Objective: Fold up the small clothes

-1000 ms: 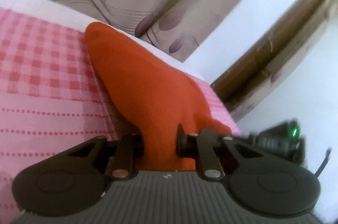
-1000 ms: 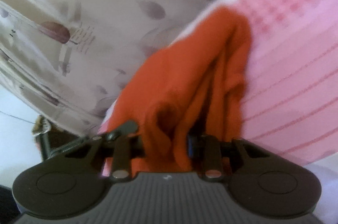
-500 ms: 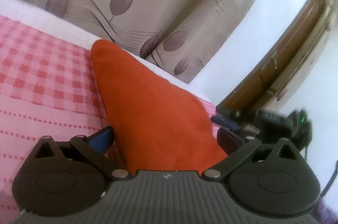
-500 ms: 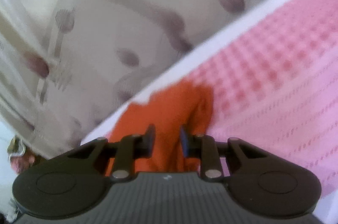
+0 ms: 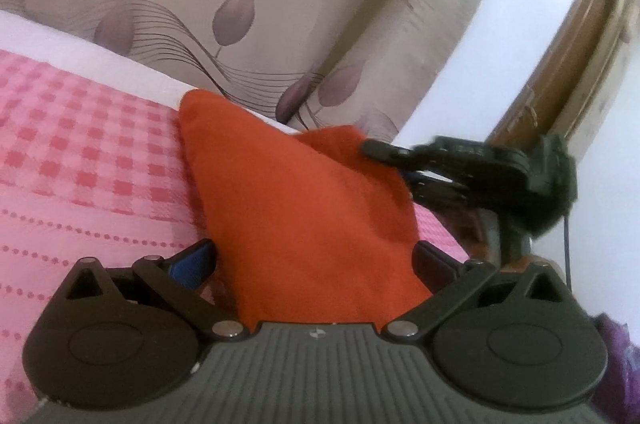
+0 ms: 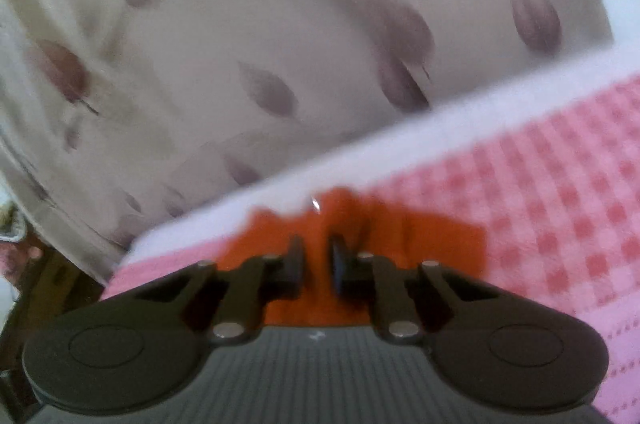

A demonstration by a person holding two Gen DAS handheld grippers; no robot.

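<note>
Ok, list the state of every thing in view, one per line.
left gripper: fingers wide open, orange garment between them, not pinched.
right gripper: fingers shut at the garment's edge; whether they grip it is unclear.
orange garment: lying on the pink checked cover.
pink checked cover: spread flat.

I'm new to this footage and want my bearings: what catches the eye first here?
The orange garment stands out, lying on the pink checked cloth and running between the wide-open fingers of the left gripper. At its far right corner sits the right gripper, jaws nearly together. Behind hangs a beige leaf-print curtain.
</note>
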